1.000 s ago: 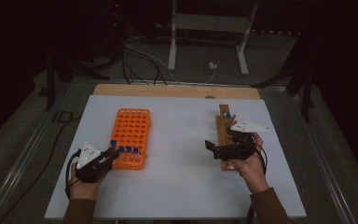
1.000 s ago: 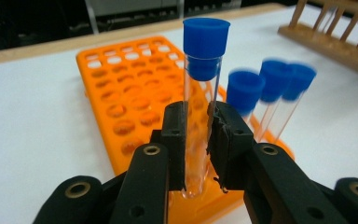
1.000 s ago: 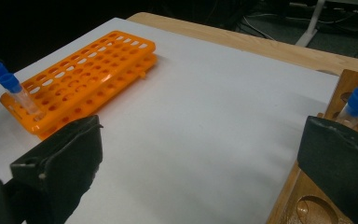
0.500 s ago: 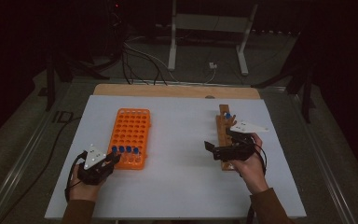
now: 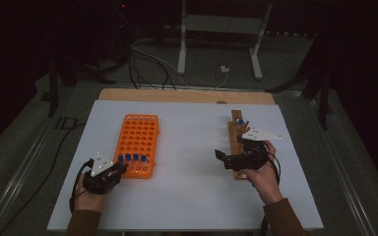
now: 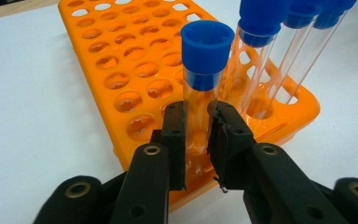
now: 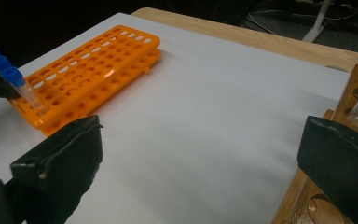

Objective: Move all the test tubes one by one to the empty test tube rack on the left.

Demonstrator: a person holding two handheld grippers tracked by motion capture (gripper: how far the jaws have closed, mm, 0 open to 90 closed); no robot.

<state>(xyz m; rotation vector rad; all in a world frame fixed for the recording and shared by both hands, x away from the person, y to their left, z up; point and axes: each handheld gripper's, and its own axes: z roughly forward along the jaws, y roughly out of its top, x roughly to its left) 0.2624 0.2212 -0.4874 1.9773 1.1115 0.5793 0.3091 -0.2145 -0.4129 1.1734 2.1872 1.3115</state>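
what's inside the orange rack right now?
The orange rack holds four blue-capped tubes in its near row; the left gripper clamps one. The other holes look empty. The tube bottoms are hidden inside the rack.

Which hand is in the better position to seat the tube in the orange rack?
Left. The left gripper is shut on the blue-capped tube over the orange rack; the right gripper stands open by the wooden rack.
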